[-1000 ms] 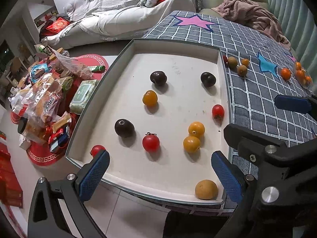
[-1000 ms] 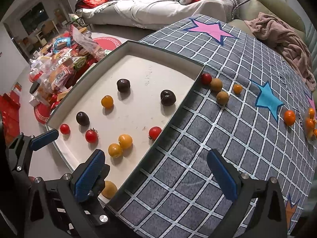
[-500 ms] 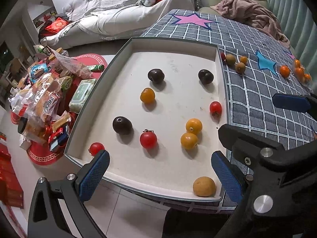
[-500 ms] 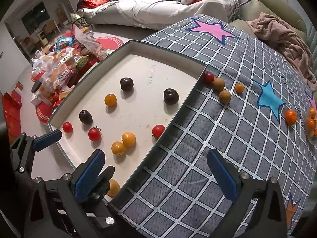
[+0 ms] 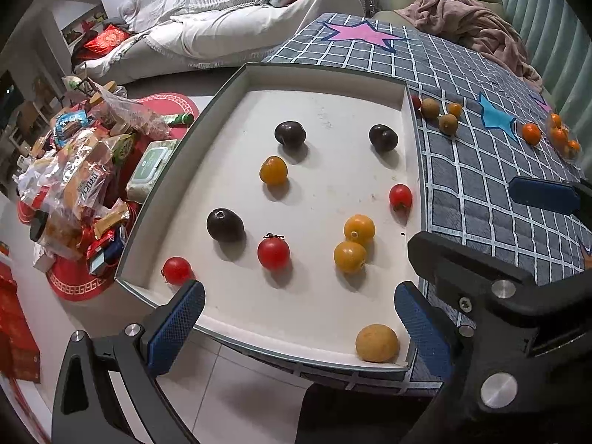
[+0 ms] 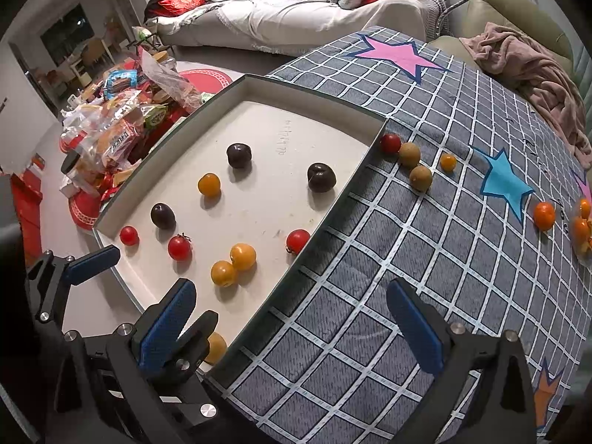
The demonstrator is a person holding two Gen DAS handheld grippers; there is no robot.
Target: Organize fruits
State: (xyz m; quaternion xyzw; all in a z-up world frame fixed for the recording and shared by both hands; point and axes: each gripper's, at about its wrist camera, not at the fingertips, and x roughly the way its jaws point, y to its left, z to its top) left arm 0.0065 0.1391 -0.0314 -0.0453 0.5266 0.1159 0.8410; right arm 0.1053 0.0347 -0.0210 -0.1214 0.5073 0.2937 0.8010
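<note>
A white tray point(image 5: 325, 74) with a dark rim holds dark plums point(image 5: 289, 133), red tomatoes point(image 5: 273, 253), yellow-orange tomatoes point(image 5: 359, 227) and a tan round fruit point(image 5: 376, 342) in its near right corner. My left gripper point(image 5: 296, 327) hangs open over the tray's near edge, empty. The right gripper point(image 6: 288, 329) is open and empty above the checked cloth point(image 6: 425, 259) beside the tray point(image 6: 333, 199). On the cloth lie a red tomato point(image 6: 390, 143), two brownish fruits point(image 6: 420, 177), a small orange one point(image 6: 448, 161) and an orange point(image 6: 544, 215).
A pile of packaged snacks point(image 5: 74, 185) sits on a red mat left of the tray. A sofa with a white cover point(image 5: 240, 37) stands behind. A pink blanket point(image 6: 536, 74) lies at the cloth's far right. More oranges point(image 6: 582, 222) lie at the right edge.
Both grippers have drawn back and shifted slightly, so the tray and fruits sit a little higher in view. Nothing was grasped; both stay open.
</note>
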